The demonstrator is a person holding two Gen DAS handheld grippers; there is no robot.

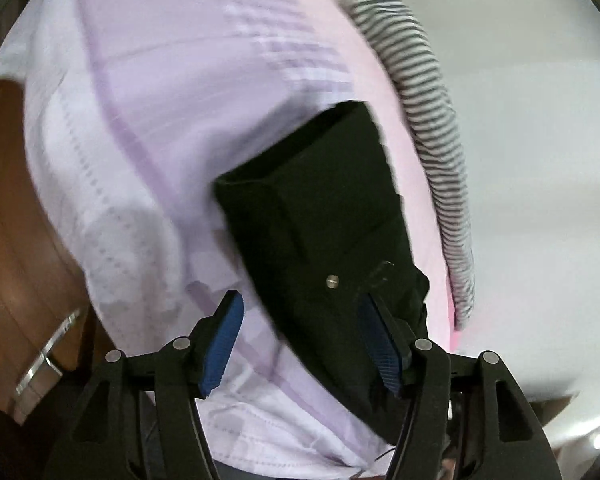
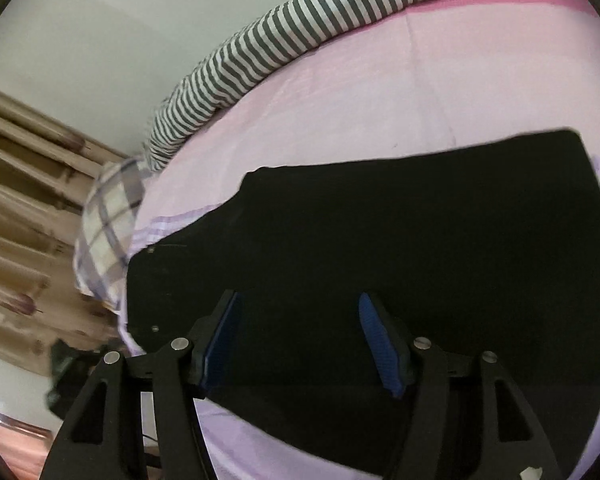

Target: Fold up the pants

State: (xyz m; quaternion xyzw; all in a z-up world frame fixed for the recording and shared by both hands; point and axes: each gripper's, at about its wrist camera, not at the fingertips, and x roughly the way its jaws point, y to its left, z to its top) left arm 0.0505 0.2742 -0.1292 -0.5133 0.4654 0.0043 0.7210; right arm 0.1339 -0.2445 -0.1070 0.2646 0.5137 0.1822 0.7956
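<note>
While the black pants are lying flat on the bed sheet, both grippers are hanging above them with nothing held. The left gripper is spread wide; the waist end with its small metal button is lying just ahead of it, between the two blue pads. The right gripper is also released, and the pants are filling almost everything in front of it.

I judge that the pants are already folded lengthwise, so the next step is probably picking up one end. To do it well, each gripper should be coming down at a corner of the same end, pinching all layers together and not only the top one. Then both should be lifting evenly, so the cloth is not twisting.

Beyond the pants, the bed is carrying a pale lilac and pink sheet, and a striped blanket is running along its far edge. To the left of the right gripper a checked pillow and a patterned curtain are showing. To the left of the left gripper, brown wooden furniture is standing beside the bed.
</note>
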